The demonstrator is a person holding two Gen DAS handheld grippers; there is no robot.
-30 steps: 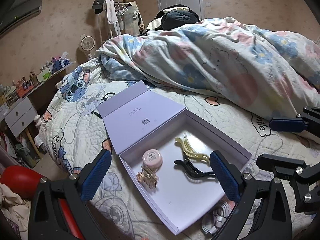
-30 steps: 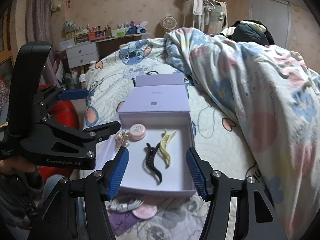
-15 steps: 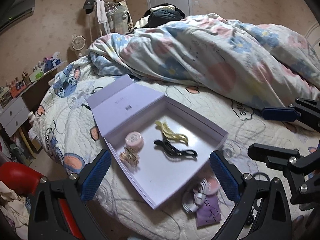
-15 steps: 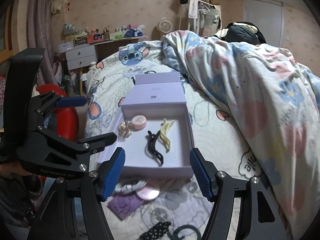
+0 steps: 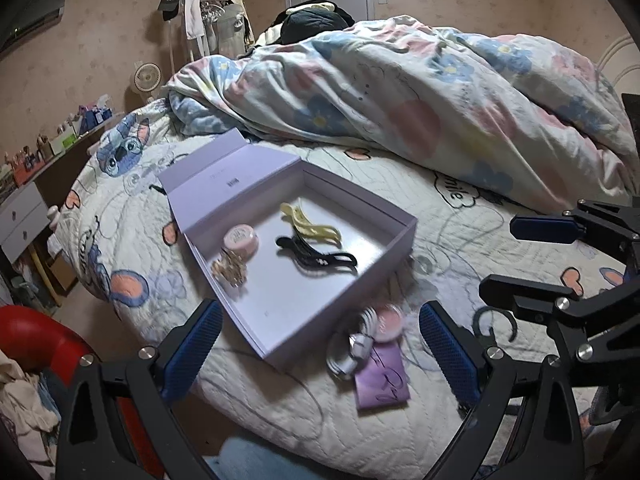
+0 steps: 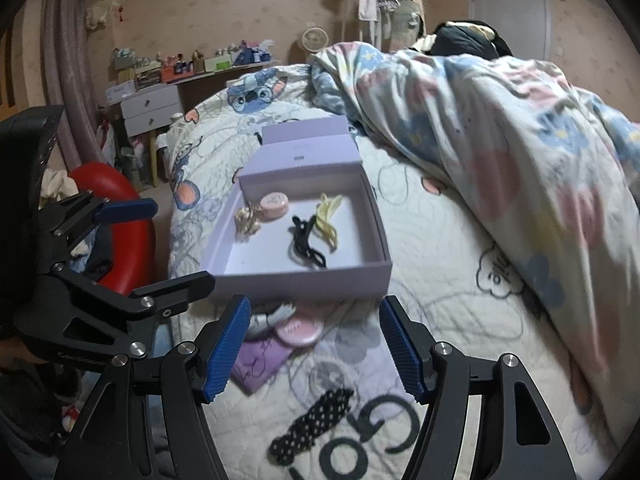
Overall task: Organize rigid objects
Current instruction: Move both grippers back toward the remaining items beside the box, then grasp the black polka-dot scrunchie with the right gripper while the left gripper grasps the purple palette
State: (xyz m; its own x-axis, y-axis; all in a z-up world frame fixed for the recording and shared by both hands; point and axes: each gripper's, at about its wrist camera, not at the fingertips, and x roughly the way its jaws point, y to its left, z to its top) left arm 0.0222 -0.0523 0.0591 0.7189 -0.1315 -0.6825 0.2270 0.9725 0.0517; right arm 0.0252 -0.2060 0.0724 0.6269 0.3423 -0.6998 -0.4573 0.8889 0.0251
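purple box [image 5: 394, 246] sits open on the bed [image 5: 460, 240], with hair clips [image 5: 316, 258] inside. both grippers, left [image 5: 320, 344] and right [image 6: 314, 350], hover near it, fingers open, holding nothing.

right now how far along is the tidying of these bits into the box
Partly done. The purple box already holds a yellow clip, black clip, gold clip and pink tin. Both grippers are open and empty. Left on the bed: white cable, pink compact, purple card, dotted hair band.
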